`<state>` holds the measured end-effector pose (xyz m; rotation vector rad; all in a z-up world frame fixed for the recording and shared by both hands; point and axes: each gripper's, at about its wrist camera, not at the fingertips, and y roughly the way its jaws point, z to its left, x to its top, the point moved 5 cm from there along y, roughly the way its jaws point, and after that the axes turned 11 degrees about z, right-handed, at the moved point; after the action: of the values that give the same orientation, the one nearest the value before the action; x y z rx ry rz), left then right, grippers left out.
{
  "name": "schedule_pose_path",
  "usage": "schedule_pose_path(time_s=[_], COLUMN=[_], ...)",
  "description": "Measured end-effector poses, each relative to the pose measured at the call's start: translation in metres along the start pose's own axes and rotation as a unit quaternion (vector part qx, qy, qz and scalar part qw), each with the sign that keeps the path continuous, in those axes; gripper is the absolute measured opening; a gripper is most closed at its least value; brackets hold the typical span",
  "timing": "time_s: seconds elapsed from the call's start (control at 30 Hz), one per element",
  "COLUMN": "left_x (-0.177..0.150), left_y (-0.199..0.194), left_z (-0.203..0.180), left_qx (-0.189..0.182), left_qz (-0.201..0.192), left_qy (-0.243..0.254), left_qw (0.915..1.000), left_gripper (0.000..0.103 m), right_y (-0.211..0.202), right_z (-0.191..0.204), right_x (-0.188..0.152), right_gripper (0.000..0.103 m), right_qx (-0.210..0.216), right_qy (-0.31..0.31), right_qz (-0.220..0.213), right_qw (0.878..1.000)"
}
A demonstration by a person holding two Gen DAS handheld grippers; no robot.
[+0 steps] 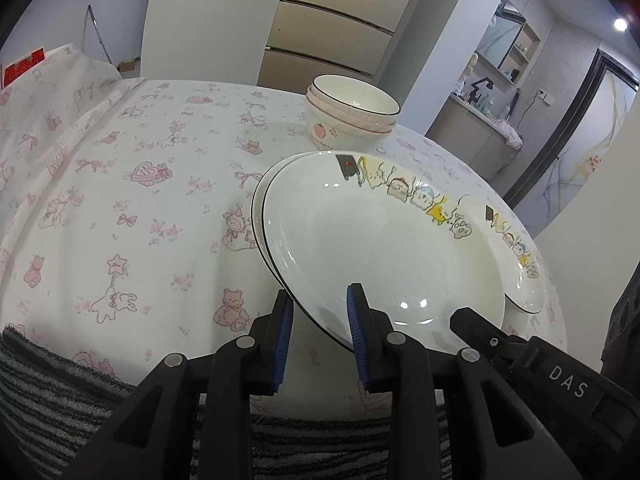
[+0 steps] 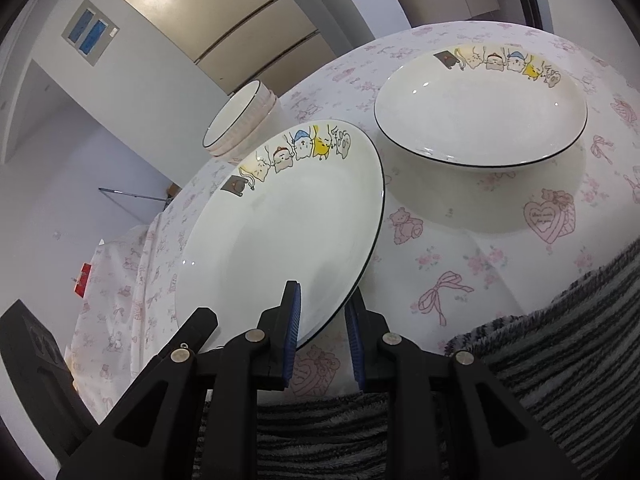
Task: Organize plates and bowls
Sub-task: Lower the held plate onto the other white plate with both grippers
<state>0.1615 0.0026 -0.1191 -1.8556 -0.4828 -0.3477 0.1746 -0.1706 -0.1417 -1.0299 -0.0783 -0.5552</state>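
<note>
Left hand-held gripper (image 1: 320, 320) and right hand-held gripper (image 2: 322, 312) both clamp the tilted plate's (image 2: 280, 232) near rim.

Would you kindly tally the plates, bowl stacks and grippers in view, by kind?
Plates: 2 (held plate, resting plate)
Bowl stacks: 1 (bowl stack; bowls inside unclear)
Grippers: 2 (left gripper, right gripper)
Total: 5

Soft, even indoor light, small ceiling glints on glazed plates (image 1: 384, 240), sharp focus, fisheye-bent dark corners.
</note>
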Motion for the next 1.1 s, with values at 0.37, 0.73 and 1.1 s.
schedule_pose_path(time_s=[0.37, 0.73, 1.1], left_x=[-0.0018, -0.0032, -0.0057], left_y=[-0.0023, -0.0020, -0.0038], left_z=[-0.0021, -0.0032, -0.0030], left_qx=[0.011, 0.006, 0.002], left_qz=[-0.018, -0.017, -0.018], left_qy=[0.007, 0.006, 0.007], left_qw=[0.9998, 0.9998, 0.9998], left_gripper=[0.032, 0.032, 0.030], right_y=[-0.0003, 0.0057, 0.0095], right_z=[0.0046, 0.0074, 0.0073], right_x=[-0.0015, 0.0023, 0.0042], right_gripper=[0.025, 0.025, 0.026], right_qx=[-0.021, -0.036, -0.041], right_qy=[0.011, 0.009, 0.004], right_qz=[-0.006, -0.002, -0.003], right_qw=[1.000, 0.999, 0.999])
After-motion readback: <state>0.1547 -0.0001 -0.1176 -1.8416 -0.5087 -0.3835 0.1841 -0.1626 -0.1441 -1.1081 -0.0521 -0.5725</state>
